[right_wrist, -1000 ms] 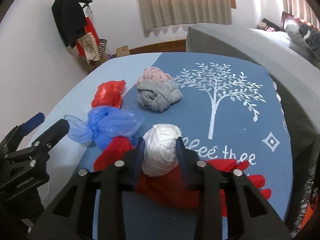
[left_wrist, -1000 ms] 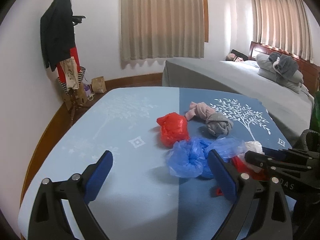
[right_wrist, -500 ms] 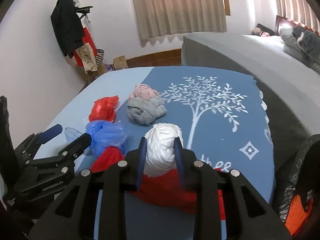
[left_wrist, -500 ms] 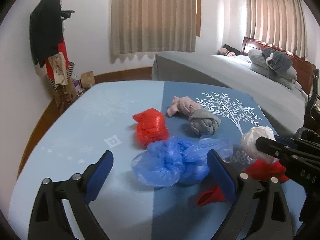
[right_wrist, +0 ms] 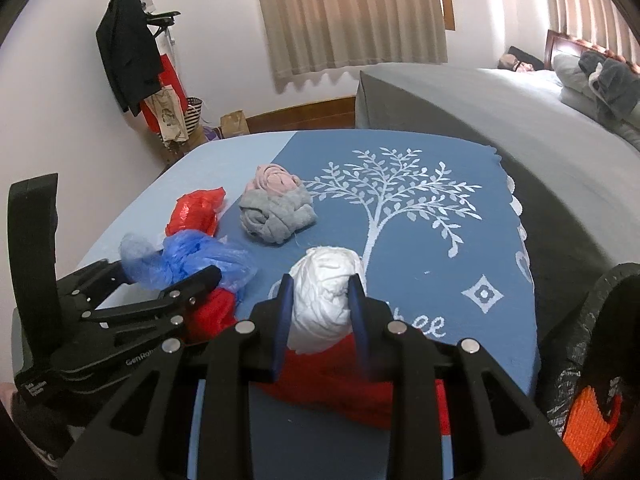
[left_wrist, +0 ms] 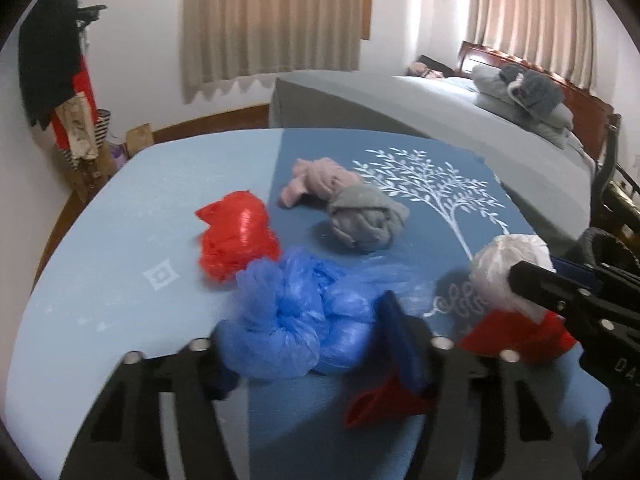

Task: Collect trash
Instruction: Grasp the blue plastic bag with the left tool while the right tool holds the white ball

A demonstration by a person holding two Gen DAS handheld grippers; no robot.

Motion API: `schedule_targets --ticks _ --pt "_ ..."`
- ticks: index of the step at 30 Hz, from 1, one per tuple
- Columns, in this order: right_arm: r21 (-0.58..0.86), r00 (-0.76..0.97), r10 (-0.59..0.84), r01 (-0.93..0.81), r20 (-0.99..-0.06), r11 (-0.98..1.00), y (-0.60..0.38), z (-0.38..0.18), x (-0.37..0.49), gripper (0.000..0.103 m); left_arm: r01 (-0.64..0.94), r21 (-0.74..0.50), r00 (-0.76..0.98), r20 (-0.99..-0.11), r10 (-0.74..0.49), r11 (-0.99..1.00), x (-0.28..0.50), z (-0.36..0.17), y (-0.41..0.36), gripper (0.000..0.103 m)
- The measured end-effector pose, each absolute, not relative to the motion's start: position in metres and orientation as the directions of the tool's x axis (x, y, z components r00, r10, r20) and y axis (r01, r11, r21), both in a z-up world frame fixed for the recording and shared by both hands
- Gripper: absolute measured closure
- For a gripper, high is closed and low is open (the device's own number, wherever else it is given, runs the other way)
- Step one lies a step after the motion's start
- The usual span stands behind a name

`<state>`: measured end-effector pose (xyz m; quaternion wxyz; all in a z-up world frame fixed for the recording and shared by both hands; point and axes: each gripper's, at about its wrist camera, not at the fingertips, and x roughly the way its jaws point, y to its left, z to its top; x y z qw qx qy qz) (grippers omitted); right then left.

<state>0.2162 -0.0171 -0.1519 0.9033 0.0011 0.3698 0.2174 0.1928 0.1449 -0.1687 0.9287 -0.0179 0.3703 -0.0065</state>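
**White wad held, blue bag between the jaws**

The right gripper (right_wrist: 320, 300) was clamped on the white wad (right_wrist: 326, 292) above the worktop (right_wrist: 440, 240). The left gripper (left_wrist: 304, 336) was closing around the blue bag (left_wrist: 296, 316) directly ahead; whether it gripped, I could not tell.

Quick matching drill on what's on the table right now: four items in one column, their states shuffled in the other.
Items:
1. white plastic ball
2. blue bag
3. grey cloth bundle
4. red bag

States:
A. lying free, touching the pink cloth
B. between the left gripper fingers
C. clamped in the right gripper
D. lying free behind the blue bag

Pairs: 1-C, 2-B, 3-A, 4-D
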Motion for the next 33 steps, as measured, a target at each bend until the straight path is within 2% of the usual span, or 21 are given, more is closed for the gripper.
schedule_targets --ticks 5,7,33 --pt "0.164 0.637 0.395 -0.392 -0.662 0.905 -0.018 -0.149 0.213 0.076 -0.005 -0.082 0.749 -0.66 -0.051 0.997 0.186 -0.164 0.151 0.064" --pt "0.165 0.639 0.396 -0.391 -0.659 0.905 -0.019 -0.147 0.214 0.076 -0.013 -0.098 0.76 -0.648 -0.054 0.995 0.183 -0.162 0.155 0.079" --pt "0.182 0.693 0.426 -0.4 -0.582 0.898 -0.037 -0.1 0.189 0.076 -0.024 -0.06 0.845 -0.535 -0.012 0.998 0.145 -0.103 0.144 0.079"
